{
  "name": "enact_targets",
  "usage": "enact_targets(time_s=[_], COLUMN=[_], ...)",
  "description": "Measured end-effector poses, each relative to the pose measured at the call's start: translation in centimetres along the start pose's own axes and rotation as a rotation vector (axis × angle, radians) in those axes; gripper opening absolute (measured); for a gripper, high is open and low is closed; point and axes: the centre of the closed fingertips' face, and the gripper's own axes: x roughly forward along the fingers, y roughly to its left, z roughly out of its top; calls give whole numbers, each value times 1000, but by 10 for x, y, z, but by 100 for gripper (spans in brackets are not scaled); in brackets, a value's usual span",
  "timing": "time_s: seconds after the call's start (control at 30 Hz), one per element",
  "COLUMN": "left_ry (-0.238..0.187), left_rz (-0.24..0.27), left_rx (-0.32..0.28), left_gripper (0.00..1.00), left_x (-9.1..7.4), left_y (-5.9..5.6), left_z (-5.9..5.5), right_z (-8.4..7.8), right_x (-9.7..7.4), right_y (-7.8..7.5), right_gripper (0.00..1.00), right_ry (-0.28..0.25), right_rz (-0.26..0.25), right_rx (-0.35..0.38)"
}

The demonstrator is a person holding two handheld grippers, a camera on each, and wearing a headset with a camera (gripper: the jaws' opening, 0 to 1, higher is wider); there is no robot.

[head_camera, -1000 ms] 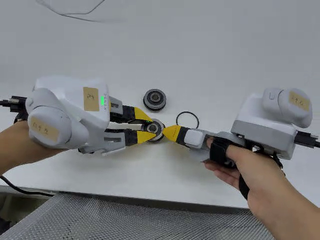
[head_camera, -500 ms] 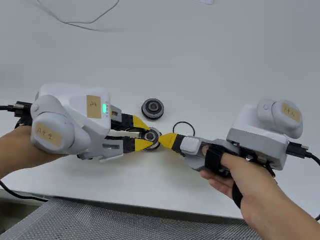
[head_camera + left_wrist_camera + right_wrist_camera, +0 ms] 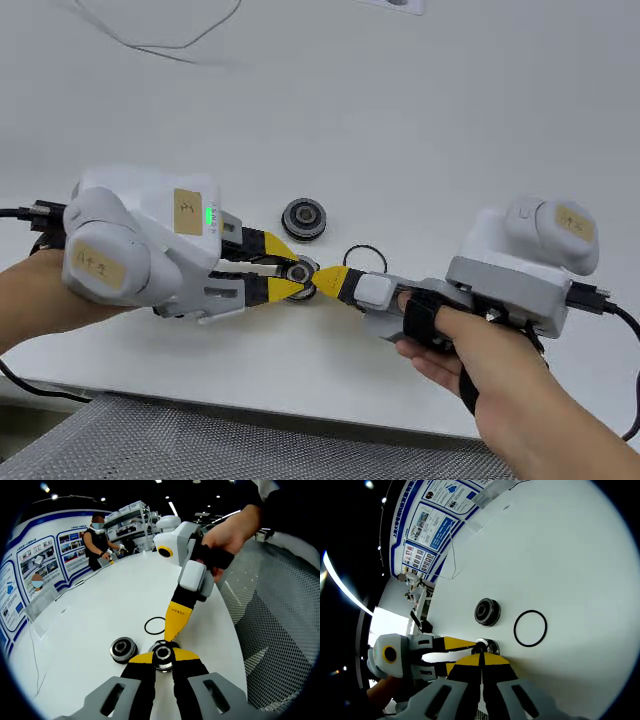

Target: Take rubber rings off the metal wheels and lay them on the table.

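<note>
Though the head view has drifted, the things keep their places: the left gripper (image 3: 292, 276) still clamps the metal wheel (image 3: 163, 653), and the right gripper (image 3: 481, 658), jaws nearly closed, touches its rim. Peeling seems barely begun; one loose rubber ring (image 3: 530, 628) lies on the table (image 3: 450, 150).

A: Where's the wheel (image 3: 163, 654)?
B: Mid-table (image 3: 450, 120), in the jaws of the left gripper (image 3: 296, 275). The right gripper (image 3: 323, 280) touches it from the right.
A: Others?
B: Behind it, apart, a second wheel (image 3: 304, 218). The ring (image 3: 515, 628) lies right of both.
</note>
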Motion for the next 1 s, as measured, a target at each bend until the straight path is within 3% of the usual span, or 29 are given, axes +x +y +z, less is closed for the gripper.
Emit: enact_targets(time_s=[0.57, 0.7, 1.0], left_ry=[-3, -2, -5], left_rz=[0, 3, 9], left_rx=[-1, 0, 6], left_gripper=[12, 12, 12], left_x=[0, 0, 0], left_y=[0, 0, -1], left_z=[0, -1, 0], right_z=[-3, -2, -2], right_x=[5, 4, 2], right_y=[16, 13, 18], right_gripper=[0, 0, 0], right_ry=[4, 5, -10], right_rz=[27, 13, 43], right_rx=[-41, -58, -69])
